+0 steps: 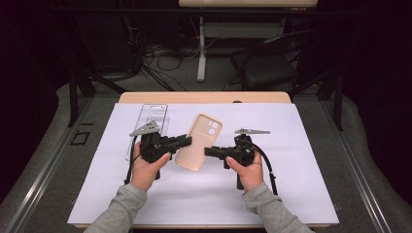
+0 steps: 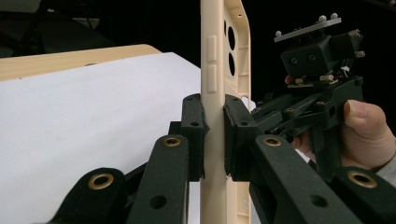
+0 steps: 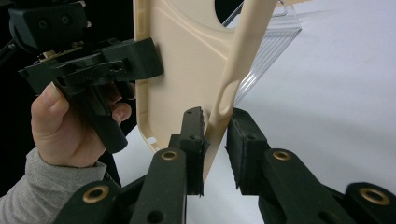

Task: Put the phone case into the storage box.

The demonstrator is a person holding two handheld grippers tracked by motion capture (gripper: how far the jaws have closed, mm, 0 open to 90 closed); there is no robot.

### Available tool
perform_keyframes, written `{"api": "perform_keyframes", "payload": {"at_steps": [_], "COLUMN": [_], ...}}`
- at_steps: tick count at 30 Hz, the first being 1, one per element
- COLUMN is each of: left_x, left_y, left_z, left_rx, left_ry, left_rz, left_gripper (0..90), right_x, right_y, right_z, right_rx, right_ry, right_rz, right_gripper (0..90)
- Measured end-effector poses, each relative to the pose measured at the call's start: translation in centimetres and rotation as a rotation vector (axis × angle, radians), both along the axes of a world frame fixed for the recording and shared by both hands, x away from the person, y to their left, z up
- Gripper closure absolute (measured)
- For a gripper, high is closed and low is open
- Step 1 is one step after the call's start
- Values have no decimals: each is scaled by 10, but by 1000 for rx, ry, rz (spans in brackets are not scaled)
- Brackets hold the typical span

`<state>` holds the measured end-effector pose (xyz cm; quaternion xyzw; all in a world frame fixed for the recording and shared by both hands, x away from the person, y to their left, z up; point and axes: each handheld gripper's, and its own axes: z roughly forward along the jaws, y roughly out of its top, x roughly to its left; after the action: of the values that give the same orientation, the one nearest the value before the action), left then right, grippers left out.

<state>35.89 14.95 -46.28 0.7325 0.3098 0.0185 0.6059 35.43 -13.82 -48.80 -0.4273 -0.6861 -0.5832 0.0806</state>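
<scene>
A beige phone case [image 1: 199, 141] is held up over the white sheet between both grippers. My left gripper [image 1: 187, 141] is shut on the case's left long edge. In the left gripper view the pads [image 2: 194, 130] press both sides of the case [image 2: 215, 70] just below its side buttons. My right gripper [image 1: 206, 151] stands at the case's lower right edge. In the right gripper view that rim of the case [image 3: 187, 70] sits between the jaws of the right gripper [image 3: 215, 135]. One pad touches the rim and the other stands a small gap off, so this gripper is open.
A clear plastic package [image 1: 151, 116] lies on the white sheet [image 1: 291, 170] behind the left hand, also seen as the package [image 3: 271, 42] past the case. The wooden table's far edge [image 1: 204, 97] borders a dark chair [image 1: 269, 68] and cables on the floor.
</scene>
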Motion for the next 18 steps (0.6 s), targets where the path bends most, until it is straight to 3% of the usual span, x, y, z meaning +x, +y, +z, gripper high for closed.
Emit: {"api": "perform_keyframes", "payload": {"at_steps": [18], "left_x": [0], "left_y": [-1], "left_z": [-1], "left_rx": [6], "left_ry": [3], "left_rz": [-3], "left_gripper": [805], "right_x": [1], "right_y": [-1], "right_z": [-3], "right_rx": [6], "right_ry": [37], "right_rz": [-3], "right_gripper": [800]}}
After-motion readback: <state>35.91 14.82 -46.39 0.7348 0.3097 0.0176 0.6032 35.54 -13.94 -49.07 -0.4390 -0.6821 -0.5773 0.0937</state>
